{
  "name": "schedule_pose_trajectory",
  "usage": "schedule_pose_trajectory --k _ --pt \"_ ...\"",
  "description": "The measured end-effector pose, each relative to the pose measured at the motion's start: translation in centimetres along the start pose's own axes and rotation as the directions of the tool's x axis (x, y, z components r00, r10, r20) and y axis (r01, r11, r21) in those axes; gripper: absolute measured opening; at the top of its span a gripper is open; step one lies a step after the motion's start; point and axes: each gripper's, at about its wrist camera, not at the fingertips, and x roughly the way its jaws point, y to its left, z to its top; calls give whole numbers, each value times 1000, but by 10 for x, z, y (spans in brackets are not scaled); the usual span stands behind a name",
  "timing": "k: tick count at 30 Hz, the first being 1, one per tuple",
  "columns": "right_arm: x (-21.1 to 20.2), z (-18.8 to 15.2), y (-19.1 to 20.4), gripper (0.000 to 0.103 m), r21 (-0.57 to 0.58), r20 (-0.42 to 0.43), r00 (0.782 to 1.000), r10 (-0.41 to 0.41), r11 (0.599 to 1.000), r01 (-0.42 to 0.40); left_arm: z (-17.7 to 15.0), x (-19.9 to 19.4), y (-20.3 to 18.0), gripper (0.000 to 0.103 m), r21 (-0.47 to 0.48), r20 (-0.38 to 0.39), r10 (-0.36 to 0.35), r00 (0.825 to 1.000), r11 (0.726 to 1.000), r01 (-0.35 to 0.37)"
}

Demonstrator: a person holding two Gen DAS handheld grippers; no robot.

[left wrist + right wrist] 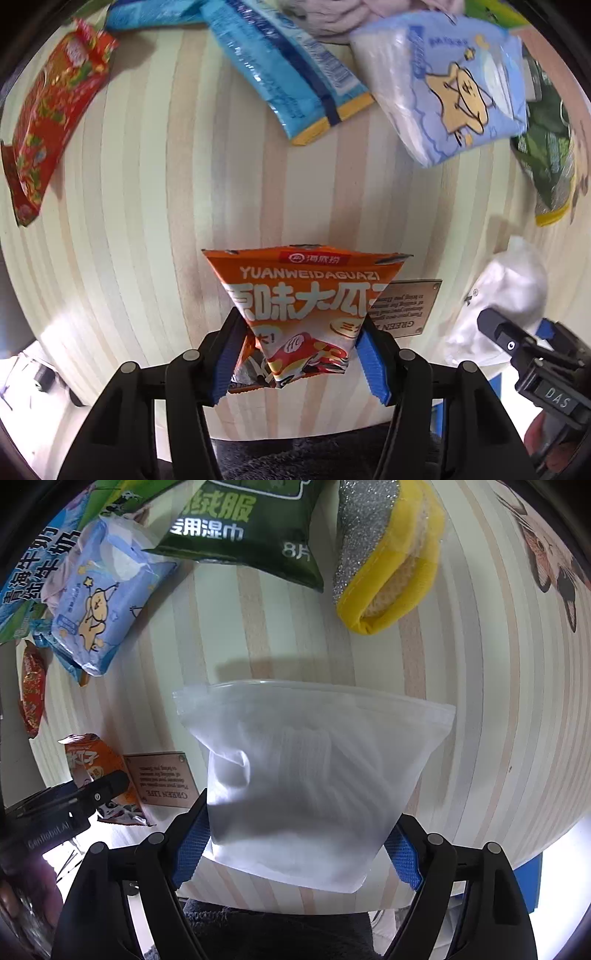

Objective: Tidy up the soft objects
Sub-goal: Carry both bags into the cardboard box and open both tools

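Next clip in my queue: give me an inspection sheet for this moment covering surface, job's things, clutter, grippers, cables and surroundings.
Surface: round striped table bearing a small engraved plaque.
Job's things: orange snack packet; frosted white pouch; red snack bag; long blue packet; blue cartoon tissue pack; green wipes pack; yellow scrub pad.
Clutter: pale cloth at the far edge.
Grippers: left gripper shut on the orange snack packet; right gripper shut on the frosted white pouch.
Cables: nothing seen.
Surroundings: dark fuzzy fabric below the table's near edge; cat print at far right.
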Motion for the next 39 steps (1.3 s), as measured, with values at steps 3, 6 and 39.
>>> schedule_pose_trajectory --k 3,6,39 --pt "2 -3 1 78 -2 15 1000 -7 1000 7 -9 -7 -9 47 4 24 40 999 999 -40" --pt "-10 -5 3 71 -15 41 999 10 1000 -10 -12 -27 -15 40 -16 46 27 999 1000 -26" --pt "-240 238 187 69 -332 307 951 33 940 75 267 -249 -5 39 29 202 -132 970 991 129"
